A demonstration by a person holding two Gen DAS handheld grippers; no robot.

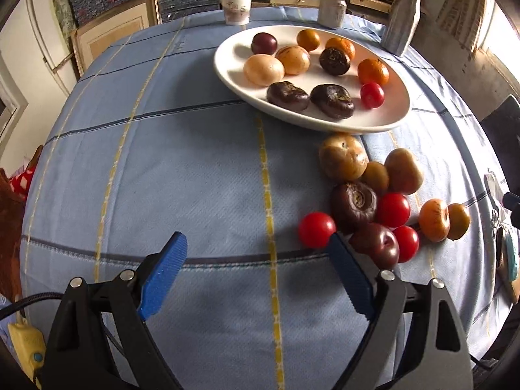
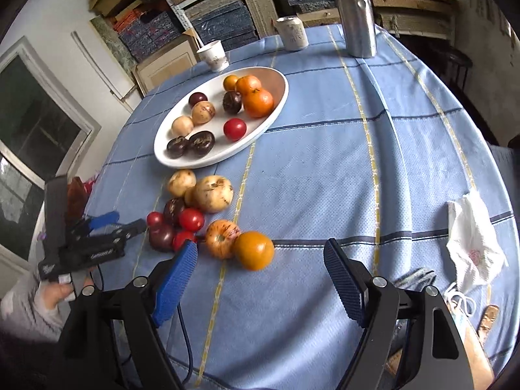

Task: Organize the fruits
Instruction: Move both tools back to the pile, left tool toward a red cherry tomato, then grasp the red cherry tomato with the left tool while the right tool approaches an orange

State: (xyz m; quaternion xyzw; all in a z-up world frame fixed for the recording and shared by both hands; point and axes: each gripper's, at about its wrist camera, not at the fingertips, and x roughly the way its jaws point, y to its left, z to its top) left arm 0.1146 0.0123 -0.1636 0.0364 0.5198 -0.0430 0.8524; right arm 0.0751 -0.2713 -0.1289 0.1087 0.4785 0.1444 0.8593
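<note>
A white oval plate (image 1: 390,120) (image 2: 279,97) holds several fruits: oranges, dark purple fruits, tan fruits and a red tomato (image 1: 372,95) (image 2: 234,128). A loose pile lies on the blue cloth in front of it: red tomatoes (image 1: 317,229) (image 2: 191,219), dark fruits (image 1: 353,202), tan fruits (image 1: 343,156) (image 2: 213,193), and an orange (image 2: 254,250). My left gripper (image 1: 256,243) is open and empty, its right fingertip beside a red tomato; it also shows in the right wrist view (image 2: 125,222). My right gripper (image 2: 261,253) is open and empty, just in front of the orange.
A paper cup (image 1: 235,6) (image 2: 214,54), a can (image 1: 331,9) (image 2: 292,34) and a metal bottle (image 1: 403,19) (image 2: 357,13) stand at the table's far edge. A white plastic bag (image 2: 474,247) lies on the right. Stacked boxes stand behind the table.
</note>
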